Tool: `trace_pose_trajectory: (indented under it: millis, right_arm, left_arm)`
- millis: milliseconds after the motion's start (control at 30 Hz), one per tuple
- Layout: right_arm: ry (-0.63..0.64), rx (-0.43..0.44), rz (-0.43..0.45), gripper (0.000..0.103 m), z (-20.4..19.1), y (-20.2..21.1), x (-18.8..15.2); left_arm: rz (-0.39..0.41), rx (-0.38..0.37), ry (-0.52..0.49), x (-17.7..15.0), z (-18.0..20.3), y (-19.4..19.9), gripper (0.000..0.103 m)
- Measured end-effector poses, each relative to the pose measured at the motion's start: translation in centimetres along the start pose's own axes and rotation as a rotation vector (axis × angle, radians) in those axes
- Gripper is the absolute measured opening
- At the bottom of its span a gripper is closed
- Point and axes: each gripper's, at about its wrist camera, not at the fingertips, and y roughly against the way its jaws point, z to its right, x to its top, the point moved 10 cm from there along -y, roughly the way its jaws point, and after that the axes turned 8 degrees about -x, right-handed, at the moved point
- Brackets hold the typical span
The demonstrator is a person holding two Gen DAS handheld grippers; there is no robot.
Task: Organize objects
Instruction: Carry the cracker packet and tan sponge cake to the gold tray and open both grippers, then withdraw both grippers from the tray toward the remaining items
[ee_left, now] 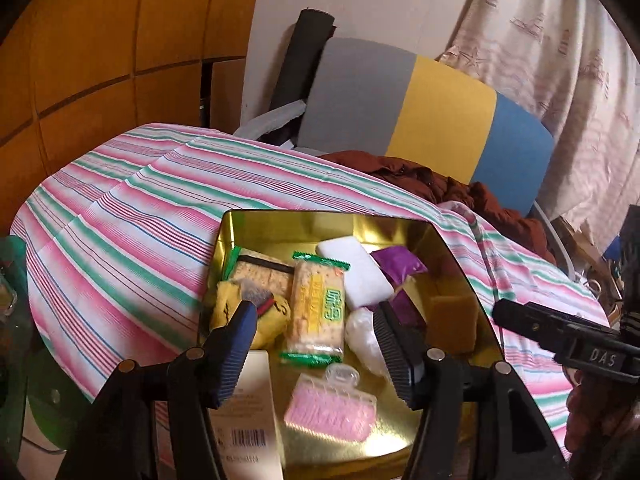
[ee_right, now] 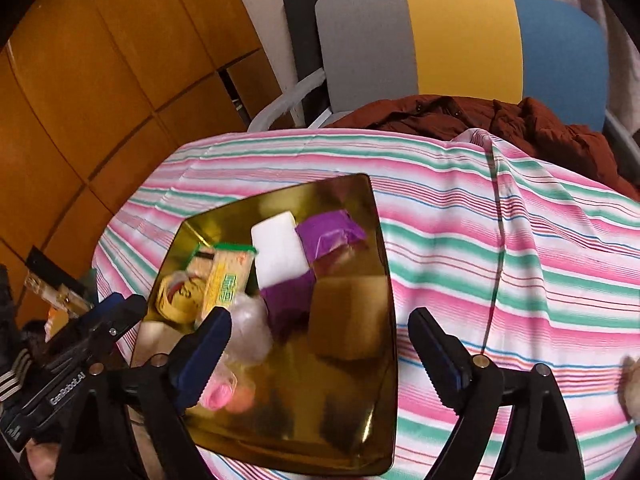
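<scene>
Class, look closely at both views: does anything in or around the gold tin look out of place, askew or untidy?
The snacks in the gold tin lie jumbled: the cracker packet overlaps others, and the purple packets sit at angles. A white card hangs over the tin's near-left edge. Nothing looks spilled or damaged.

- Gold tin (ee_left: 256, 232), mirror-bright inside.
- Tablecloth (ee_left: 132, 208) striped pink, green and white with thin blue lines.
- Chair back (ee_right: 460, 36) in grey, yellow and blue panels.
- Purple packet (ee_right: 330, 236); white block (ee_right: 278, 248); green-trimmed cracker packet (ee_left: 316, 312); rust-brown jacket (ee_right: 460, 116).
</scene>
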Motion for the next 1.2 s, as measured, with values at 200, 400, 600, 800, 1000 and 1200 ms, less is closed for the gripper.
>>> trace_pose_trajectory:
  millis: [200, 400, 600, 800, 1000, 1200]
  right_arm:
    - [0.04, -0.055, 0.021, 0.099, -0.4, 0.5, -1.5]
    - [0.079, -0.127, 0.061, 0.103, -0.4, 1.3, -2.0]
    - [0.105, -0.181, 0.079, 0.103, -0.2, 1.7, -2.8]
    - [0.144, -0.237, 0.11, 0.103, -0.3, 2.4, -3.4]
    - [0.145, -0.275, 0.134, 0.103, 0.4, 2.8, -3.5]
    - [0.118, -0.299, 0.143, 0.103, 1.8, 3.1, -3.5]
  left_arm:
    - [-0.002, 0.019, -0.013, -1.1, 0.4, 0.7, 0.062]
    - [0.0, 0.04, -0.021, -2.0, 0.4, 1.1, 0.062]
    - [-0.01, 0.043, -0.037, -2.5, 0.8, 0.9, 0.062]
    - [-0.019, 0.038, -0.05, -3.1, 1.3, 0.8, 0.061]
    - [-0.027, 0.039, -0.078, -3.6, 2.1, 0.7, 0.062]
    - [-0.044, 0.015, -0.101, -4.0, 3.0, 0.3, 0.062]
